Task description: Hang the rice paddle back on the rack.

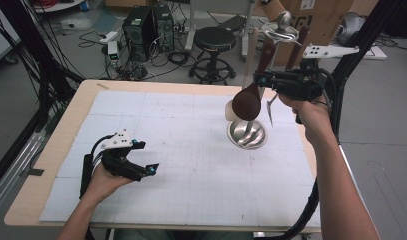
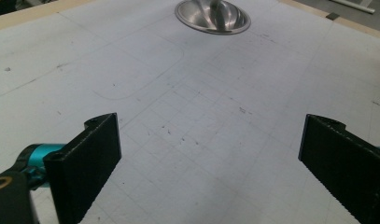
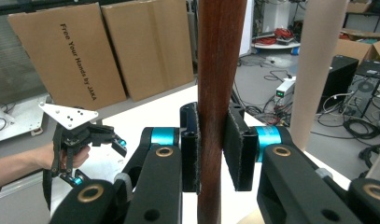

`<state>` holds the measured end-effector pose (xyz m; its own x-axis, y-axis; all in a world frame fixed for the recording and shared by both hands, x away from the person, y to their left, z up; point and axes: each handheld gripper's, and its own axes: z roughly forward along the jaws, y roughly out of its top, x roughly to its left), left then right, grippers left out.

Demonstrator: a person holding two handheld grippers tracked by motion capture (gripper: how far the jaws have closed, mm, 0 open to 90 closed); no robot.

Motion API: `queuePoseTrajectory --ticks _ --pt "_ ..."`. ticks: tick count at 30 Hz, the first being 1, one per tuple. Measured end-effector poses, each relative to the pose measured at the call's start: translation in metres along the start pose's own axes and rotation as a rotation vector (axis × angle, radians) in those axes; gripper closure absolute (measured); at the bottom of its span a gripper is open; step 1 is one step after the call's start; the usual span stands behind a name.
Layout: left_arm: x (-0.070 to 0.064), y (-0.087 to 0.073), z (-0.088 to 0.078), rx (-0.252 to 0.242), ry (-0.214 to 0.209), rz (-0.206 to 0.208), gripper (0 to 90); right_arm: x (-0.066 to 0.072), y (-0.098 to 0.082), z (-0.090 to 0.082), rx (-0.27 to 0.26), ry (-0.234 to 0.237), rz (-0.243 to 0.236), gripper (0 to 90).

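My right gripper point(image 1: 263, 80) is raised over the table's far right and is shut on the dark wooden handle point(image 3: 215, 70) of a wooden spoon point(image 1: 246, 102). The spoon hangs head down just above a steel bowl point(image 1: 233, 139) on the white mat. In the right gripper view both pads press the handle from either side. A pale wooden utensil point(image 1: 230, 111) stands close behind the spoon, and its pale handle point(image 3: 318, 60) rises beside my jaws. My left gripper point(image 1: 146, 157) rests low at the near left, open with nothing between its jaws point(image 2: 208, 158). The bowl point(image 2: 187, 18) lies far ahead of it.
The gridded white mat point(image 1: 191, 165) covers the wooden table point(image 1: 51, 150). More utensil handles and a metal piece point(image 1: 281, 31) cluster above my right hand. A black stool point(image 1: 213, 42), computer towers point(image 1: 141, 27) and cardboard boxes point(image 3: 66, 56) stand beyond the table. A black frame post point(image 1: 356, 50) rises at the right.
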<state>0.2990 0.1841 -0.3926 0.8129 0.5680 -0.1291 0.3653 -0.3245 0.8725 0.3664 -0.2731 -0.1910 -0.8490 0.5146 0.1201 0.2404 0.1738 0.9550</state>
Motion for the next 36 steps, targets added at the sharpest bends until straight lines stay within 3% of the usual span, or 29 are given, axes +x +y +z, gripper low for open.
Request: queuePoseTrajectory --ticks 36 --pt "0.001 0.000 -0.001 -0.002 0.008 -0.005 1.7 -0.021 0.000 0.001 0.001 -0.067 0.036 77.9"
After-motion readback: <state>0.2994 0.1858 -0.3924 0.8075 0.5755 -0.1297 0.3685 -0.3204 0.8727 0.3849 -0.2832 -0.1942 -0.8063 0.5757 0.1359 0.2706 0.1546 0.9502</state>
